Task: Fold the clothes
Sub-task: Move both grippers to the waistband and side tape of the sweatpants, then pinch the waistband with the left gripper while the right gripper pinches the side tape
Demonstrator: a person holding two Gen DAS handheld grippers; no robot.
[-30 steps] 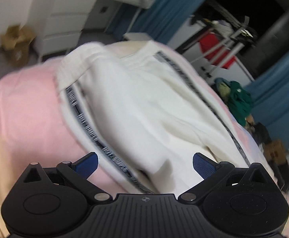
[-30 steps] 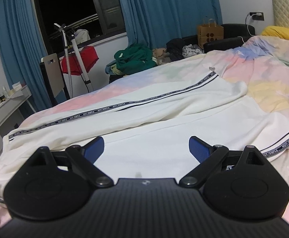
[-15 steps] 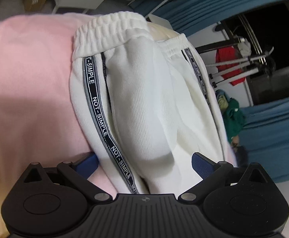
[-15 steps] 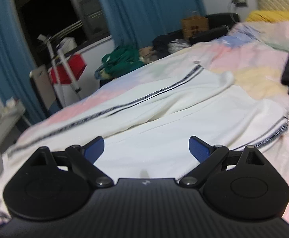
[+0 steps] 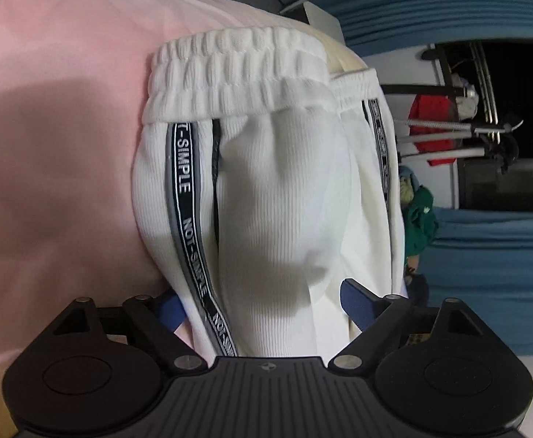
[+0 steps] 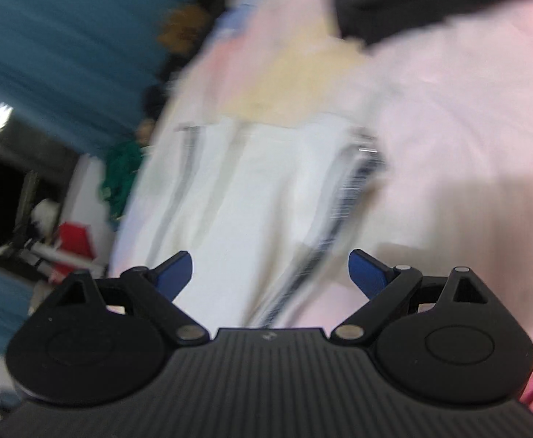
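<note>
Your bed (image 5: 47,146) carries the white pants (image 5: 273,189) flat, waistband (image 5: 237,73) at its edge, so both ends are reachable. Your left gripper (image 5: 262,303) straddles the upper leg, jaws spread, gripping nothing. Your right gripper (image 6: 270,273), also spread, hangs over the blurred legs.

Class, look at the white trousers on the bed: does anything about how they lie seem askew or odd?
Yes. The white trousers lie bunched: fabric bulges below the waistband, and the waistband's two layers sit offset rather than lined up. The right wrist view is too blurred to judge the legs.
</note>
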